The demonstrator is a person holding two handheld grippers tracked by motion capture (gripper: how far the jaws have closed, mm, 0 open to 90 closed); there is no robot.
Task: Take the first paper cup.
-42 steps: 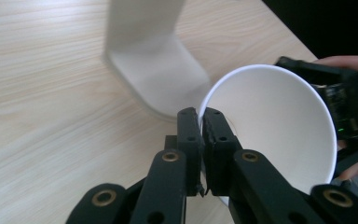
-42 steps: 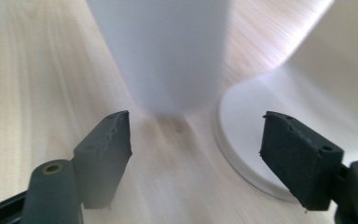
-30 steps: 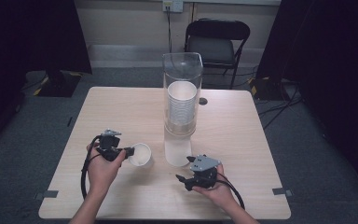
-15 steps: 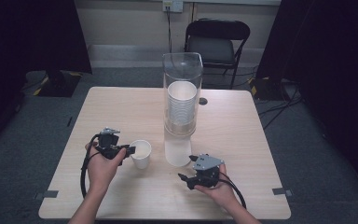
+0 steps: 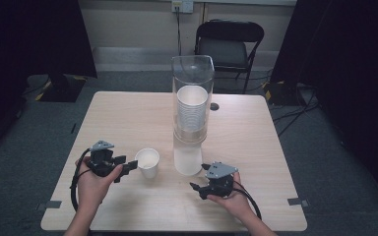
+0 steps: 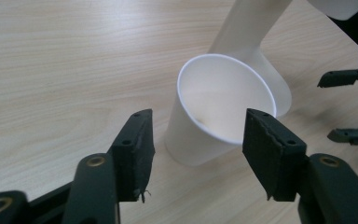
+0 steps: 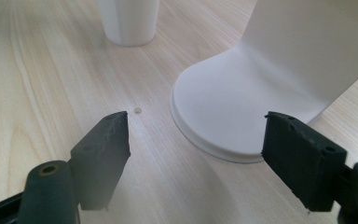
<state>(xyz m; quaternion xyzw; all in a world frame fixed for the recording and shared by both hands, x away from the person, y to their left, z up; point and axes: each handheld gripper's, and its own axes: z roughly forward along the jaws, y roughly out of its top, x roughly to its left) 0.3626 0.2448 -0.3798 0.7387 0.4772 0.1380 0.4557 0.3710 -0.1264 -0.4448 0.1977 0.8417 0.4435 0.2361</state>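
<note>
White paper cup [image 5: 147, 162] stands upright on the pale wooden counter [image 5: 128, 118], near the front edge, just left of the dispenser's white base [image 5: 187, 158]. In the left gripper view the cup [image 6: 214, 112] sits just beyond the left gripper [image 6: 198, 140], whose two black fingers [image 6: 133, 149] are spread wide apart, one to each side of it; neither pad touches the cup wall. From above, the left gripper [image 5: 128, 167] lies in the person's left hand [image 5: 93, 184], pointing right at the cup.

Right gripper [image 5: 197, 189], held in the right hand [image 5: 234, 199] at the front of the counter, also has its fingers [image 7: 102, 149] wide apart and holds nothing; in its view the round white foot of the dispenser [image 7: 223, 116] lies just ahead of them.

Farther back, the tall clear plastic cup dispenser [image 5: 192, 98] holds a stack of white cups [image 5: 192, 110]. Beyond the counter stands a black folding chair [image 5: 229, 44].
</note>
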